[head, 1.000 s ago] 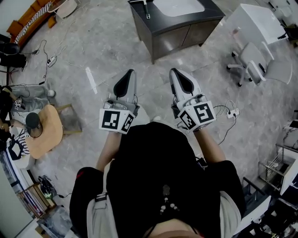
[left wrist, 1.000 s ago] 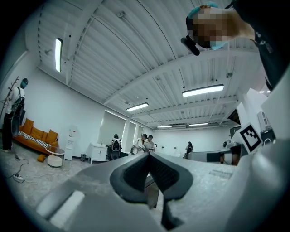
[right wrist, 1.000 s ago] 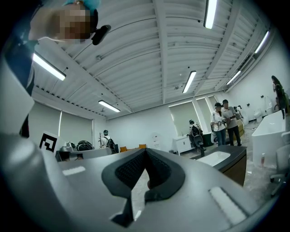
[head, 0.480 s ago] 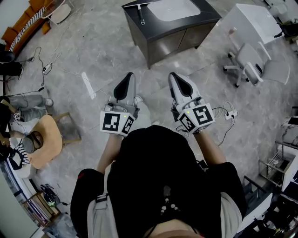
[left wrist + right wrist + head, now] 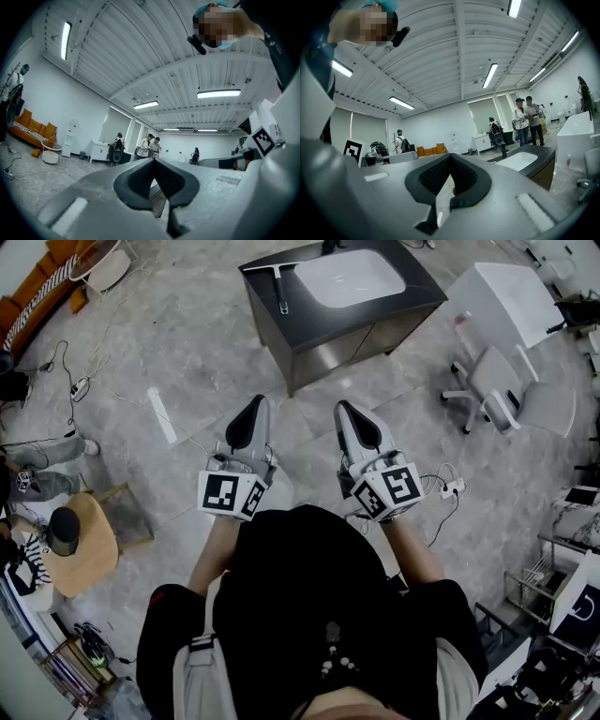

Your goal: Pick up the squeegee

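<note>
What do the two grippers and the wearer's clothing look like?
Both the left gripper and right gripper have pale grey tapering shells with black textured pads. Each carries a white cube with black square markers at its rear. The person wears a black top.

A black top (image 5: 319, 587) with pale grey short sleeves (image 5: 459, 662) clothes the person; the left gripper (image 5: 253, 409) and right gripper (image 5: 349, 412) are light grey, black-padded, each with a black-and-white marker cube (image 5: 230, 495) behind its jaws
</note>
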Available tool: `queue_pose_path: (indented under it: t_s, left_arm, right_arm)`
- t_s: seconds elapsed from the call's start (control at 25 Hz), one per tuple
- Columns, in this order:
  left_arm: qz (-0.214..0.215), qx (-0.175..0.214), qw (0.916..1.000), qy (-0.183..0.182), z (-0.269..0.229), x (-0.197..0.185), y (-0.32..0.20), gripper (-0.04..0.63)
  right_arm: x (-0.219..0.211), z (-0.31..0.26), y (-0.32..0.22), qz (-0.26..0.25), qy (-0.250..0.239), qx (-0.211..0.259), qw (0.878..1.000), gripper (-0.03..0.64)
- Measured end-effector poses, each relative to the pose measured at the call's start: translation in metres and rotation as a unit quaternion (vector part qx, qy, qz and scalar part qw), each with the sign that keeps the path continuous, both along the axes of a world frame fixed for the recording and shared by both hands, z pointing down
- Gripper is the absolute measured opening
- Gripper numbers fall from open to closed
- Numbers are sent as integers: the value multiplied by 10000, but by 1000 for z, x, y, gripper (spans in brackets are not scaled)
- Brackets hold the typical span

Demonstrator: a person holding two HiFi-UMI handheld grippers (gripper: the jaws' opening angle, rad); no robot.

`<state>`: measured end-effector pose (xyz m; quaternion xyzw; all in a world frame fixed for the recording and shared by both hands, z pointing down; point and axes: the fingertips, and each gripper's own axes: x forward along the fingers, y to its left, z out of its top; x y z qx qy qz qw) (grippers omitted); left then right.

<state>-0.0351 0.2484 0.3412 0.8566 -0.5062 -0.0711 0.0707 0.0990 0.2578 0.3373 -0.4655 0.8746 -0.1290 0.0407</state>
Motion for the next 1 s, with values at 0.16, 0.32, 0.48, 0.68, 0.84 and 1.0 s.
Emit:
queue_pose_path:
  t_s: [0.16,0.32,0.48,0.68,0.84,1.0]
  left_arm:
    - [191,97,9998,-20,-5,-2,-41,2]
    - [258,218,9994,-80,-8,-13,-80,2]
    - [155,251,9996,6,-9,-42,-111,2]
    - [123,287,9995,75,-12,-68,-139,2]
    - [132,296,9994,126,-14,-78,-152,2]
    - [86,240,9996,123,-12,-86,-164,2]
  right_arm:
    - [-8,1,-37,101,44,-51,9999,2]
    - [-13,4,-78,289,33,-125,9995,3]
    - [-29,2,-113,403,-5,-96,9991,3]
    - [-60,-4,-142,303,87,14,9995,3]
    - [-78,-4,-158,178,156,-19,9997,3]
    - [-89,0,-172,147,127,-132,9997,3]
